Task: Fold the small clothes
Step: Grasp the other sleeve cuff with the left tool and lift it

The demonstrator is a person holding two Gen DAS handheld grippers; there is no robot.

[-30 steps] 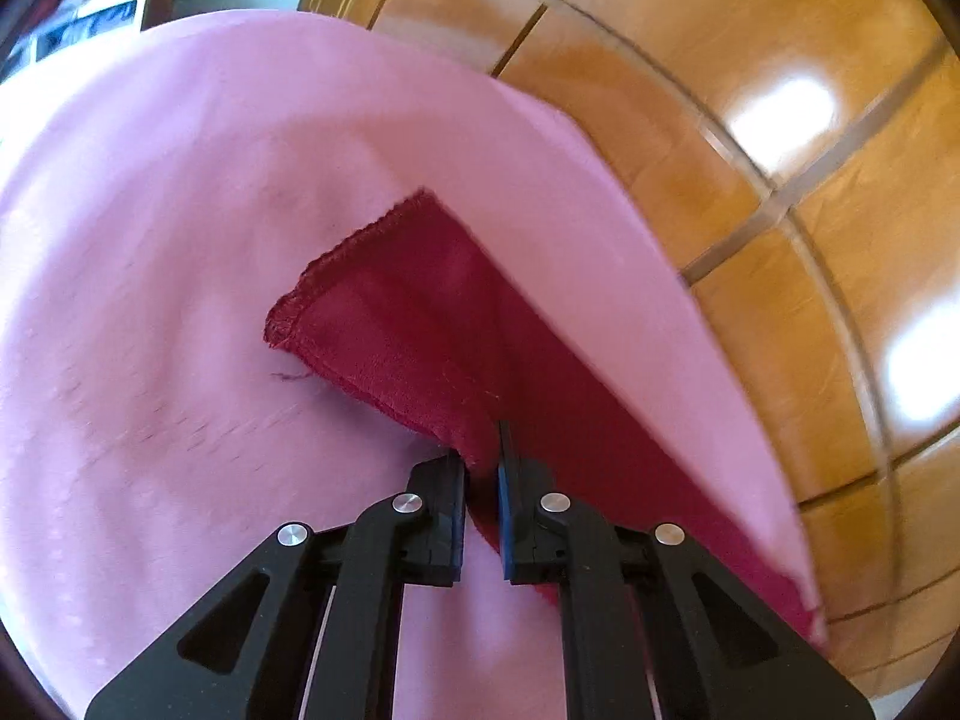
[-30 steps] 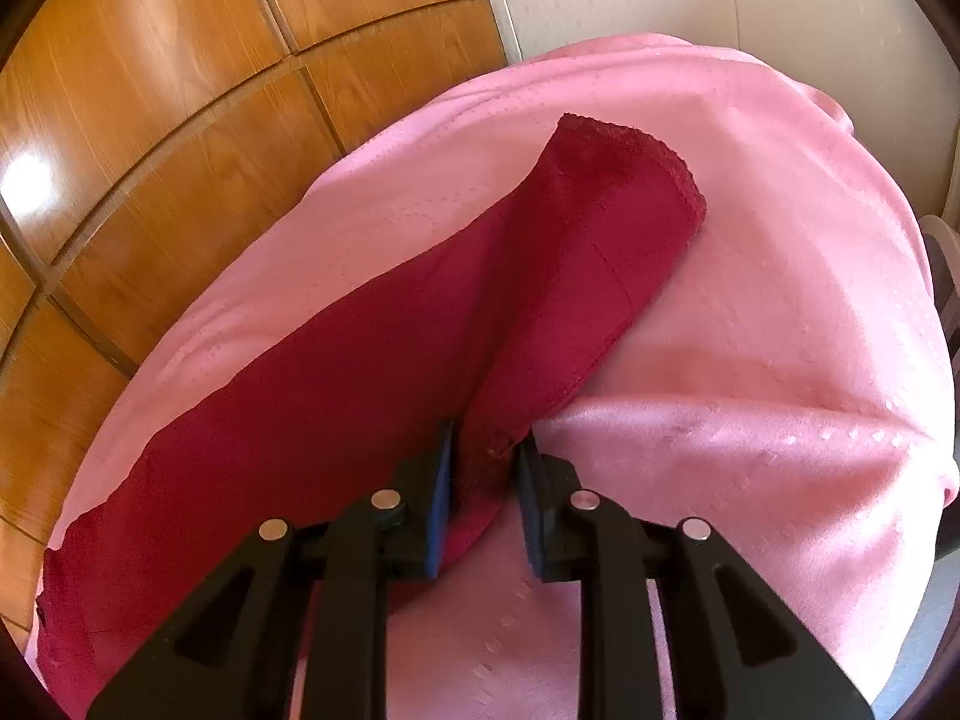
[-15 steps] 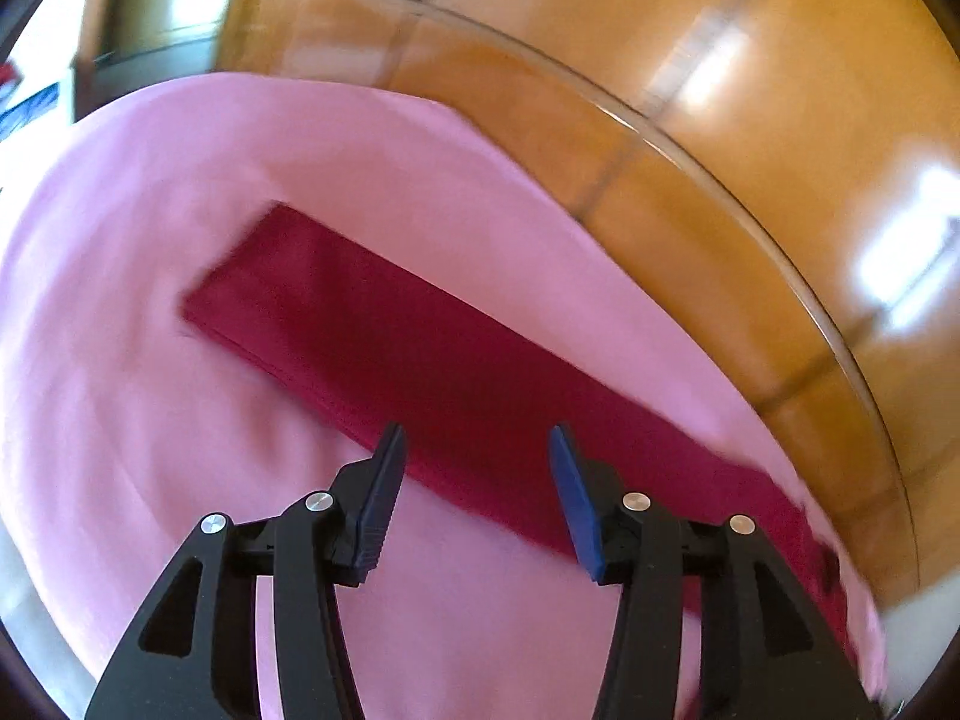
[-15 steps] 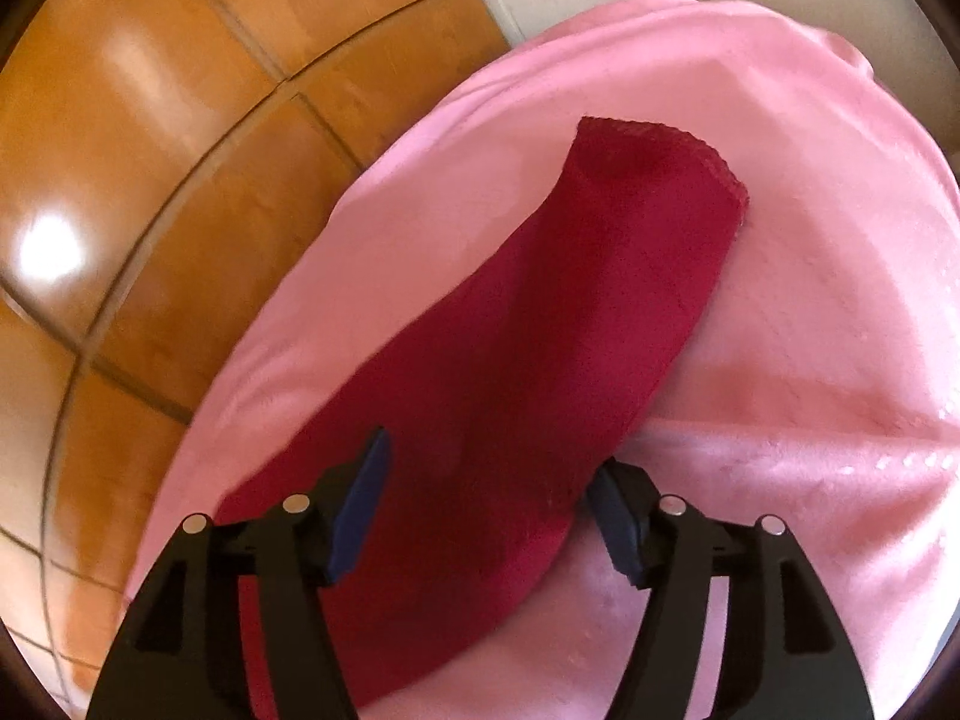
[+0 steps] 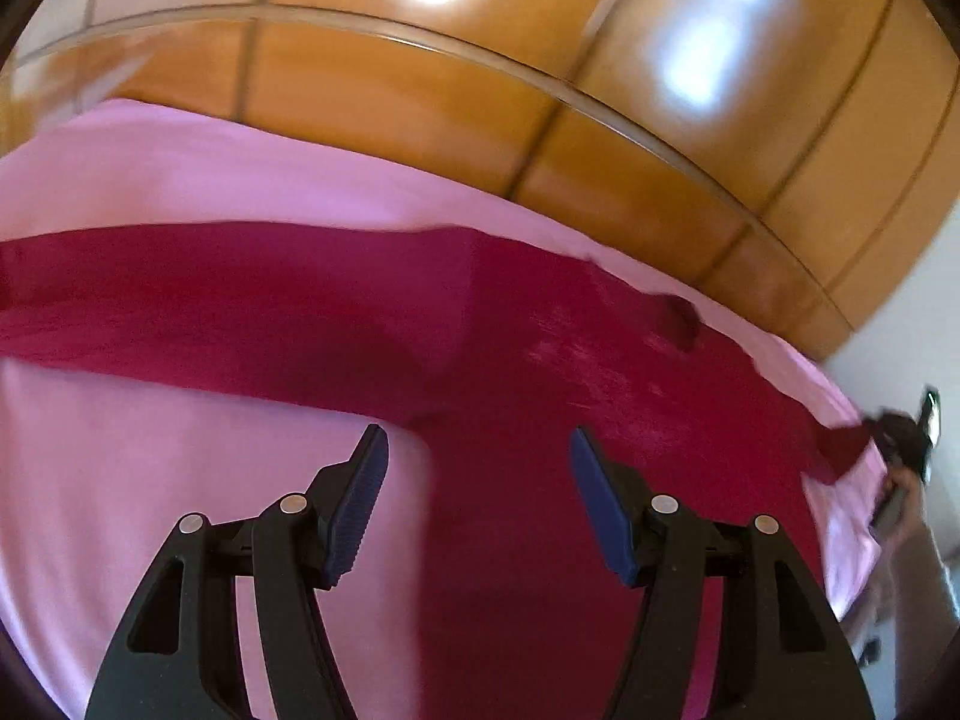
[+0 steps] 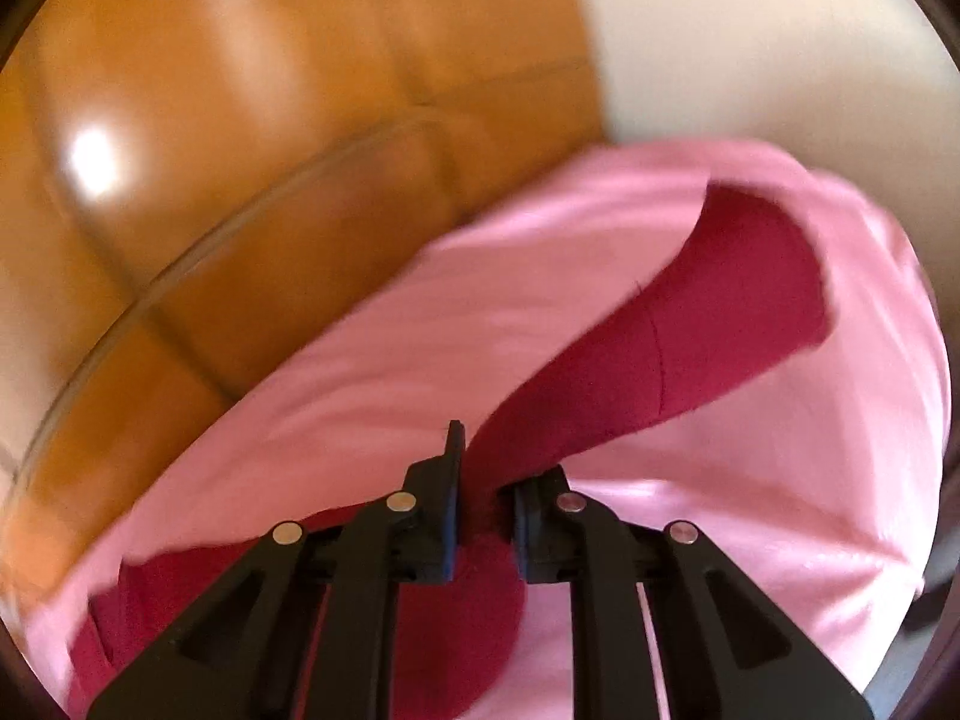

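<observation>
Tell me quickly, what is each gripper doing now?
Left gripper: open, holding nothing, over the dark red cloth.
Right gripper: shut on the dark red cloth.

No readable text, label, brand, number or sign anywhere in either wrist view.

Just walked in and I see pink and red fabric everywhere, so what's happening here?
A person is folding a dark red cloth on a pink sheet with handheld tongs. The right tongs have just been closing and now pinch a bunched part of the cloth, lifting it off the sheet. The left tongs have just been opening and hang open above the cloth, holding nothing.
</observation>
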